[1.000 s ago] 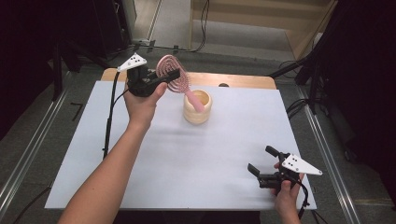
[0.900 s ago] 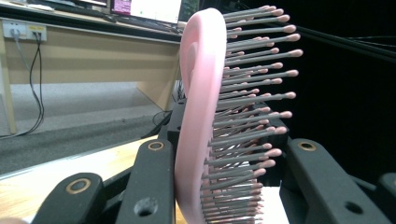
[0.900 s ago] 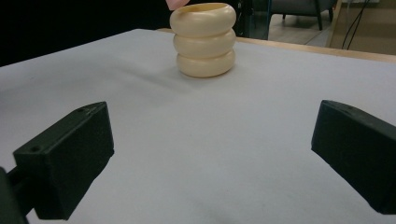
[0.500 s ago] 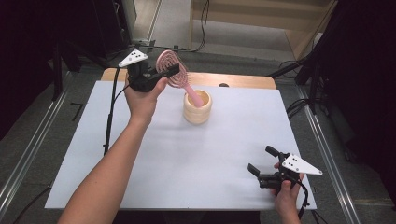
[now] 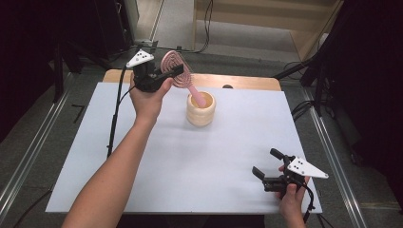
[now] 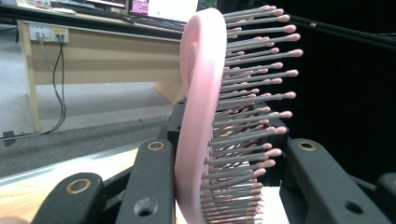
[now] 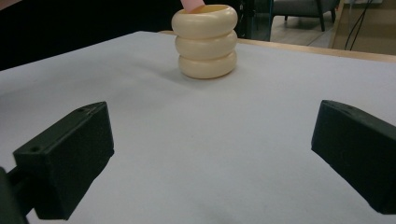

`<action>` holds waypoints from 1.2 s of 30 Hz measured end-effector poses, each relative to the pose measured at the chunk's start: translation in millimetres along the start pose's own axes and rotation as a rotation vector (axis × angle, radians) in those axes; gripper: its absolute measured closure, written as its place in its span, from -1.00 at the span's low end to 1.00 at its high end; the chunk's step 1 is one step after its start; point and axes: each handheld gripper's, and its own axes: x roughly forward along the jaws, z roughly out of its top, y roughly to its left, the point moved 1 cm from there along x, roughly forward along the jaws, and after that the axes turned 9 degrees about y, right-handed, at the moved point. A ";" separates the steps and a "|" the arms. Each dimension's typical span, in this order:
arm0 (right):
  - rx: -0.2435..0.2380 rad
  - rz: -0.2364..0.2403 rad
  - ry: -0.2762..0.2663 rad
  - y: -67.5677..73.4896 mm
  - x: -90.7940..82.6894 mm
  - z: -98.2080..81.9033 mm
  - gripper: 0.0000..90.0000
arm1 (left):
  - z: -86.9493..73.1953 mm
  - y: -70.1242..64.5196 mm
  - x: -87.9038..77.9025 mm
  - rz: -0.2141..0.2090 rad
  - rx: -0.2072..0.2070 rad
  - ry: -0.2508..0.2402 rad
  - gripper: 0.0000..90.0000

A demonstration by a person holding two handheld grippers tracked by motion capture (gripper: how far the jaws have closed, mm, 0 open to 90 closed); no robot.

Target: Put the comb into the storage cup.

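Note:
A pink hairbrush (image 5: 174,65) stands tilted, its handle (image 5: 197,99) down inside a cream ringed cup (image 5: 200,113) at the table's far middle. My left gripper (image 5: 173,72) is raised left of the cup and shut on the brush head. In the left gripper view the pink back and grey bristles of the brush (image 6: 201,116) sit between the black jaws. My right gripper (image 5: 264,161) rests near the front right corner, open with nothing between its jaws. It faces the cup (image 7: 205,42), where the pink handle tip (image 7: 191,4) pokes out.
A white sheet (image 5: 228,156) covers the table, with a wooden strip (image 5: 237,81) along the far edge. The left gripper's black cable (image 5: 114,118) hangs over the left side of the sheet. Dark floor and metal rails (image 5: 332,152) flank the table.
The left gripper and the brush head have edged slightly up and away, with the handle still in the cup. The right gripper has kept still.

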 end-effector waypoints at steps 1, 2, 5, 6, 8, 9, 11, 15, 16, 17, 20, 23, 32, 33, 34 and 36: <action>0.003 0.000 0.000 0.1 -0.1 0.0 -1.00 | -0.4 0.4 1.0 0.003 0.002 0.003 0.47; 0.003 0.000 0.000 0.1 -0.1 0.0 -1.00 | -0.8 0.5 2.0 0.006 0.001 0.004 0.47; -0.001 0.000 -0.001 -0.3 0.1 -0.1 -1.00 | -2.5 0.8 5.5 0.013 0.003 0.009 0.47; 0.000 0.002 -0.001 -0.1 0.2 -0.1 -1.00 | -3.1 0.8 6.8 0.017 0.004 0.011 0.47; -0.001 0.001 -0.001 -0.3 0.2 -0.1 -1.00 | -4.4 0.6 9.4 0.022 0.007 0.018 0.47; 0.003 0.002 -0.001 -0.2 0.1 -0.1 -1.00 | -5.0 0.6 10.7 0.024 0.009 0.020 0.47; 0.010 0.003 -0.001 -0.1 0.0 -0.1 -1.00 | -6.3 0.5 13.2 0.026 0.010 0.025 0.47; 0.008 0.005 -0.004 -0.6 0.1 -0.2 -1.00 | -8.7 -0.2 17.4 0.031 0.013 0.031 0.47; 0.008 0.005 -0.005 -0.7 0.1 -0.2 -1.00 | -9.2 -0.4 18.2 0.032 0.015 0.032 0.47; 0.008 0.006 -0.004 -0.7 0.1 -0.2 -1.00 | -9.9 -0.6 19.0 0.032 0.012 0.032 0.47; 0.008 0.007 -0.004 -0.7 0.1 -0.1 -1.00 | -11.7 -0.6 21.0 0.037 0.014 0.036 0.47; 0.007 0.006 -0.004 -0.9 0.2 -0.2 -1.00 | -13.7 -0.4 23.1 0.041 0.014 0.043 0.47; 0.004 0.006 -0.006 -1.2 0.7 -0.2 -1.00 | -23.1 1.0 29.9 0.054 0.010 0.058 0.47; 0.004 0.006 -0.005 -1.3 0.7 -0.2 -1.00 | -24.2 1.3 30.5 0.055 0.011 0.060 0.47; 0.007 0.007 -0.004 -1.1 0.5 -0.3 -1.00 | -24.2 1.3 30.5 0.055 0.011 0.060 0.47; 0.007 0.007 -0.005 -1.3 0.7 -0.3 -1.00 | -27.1 1.8 32.4 0.056 0.011 0.067 0.47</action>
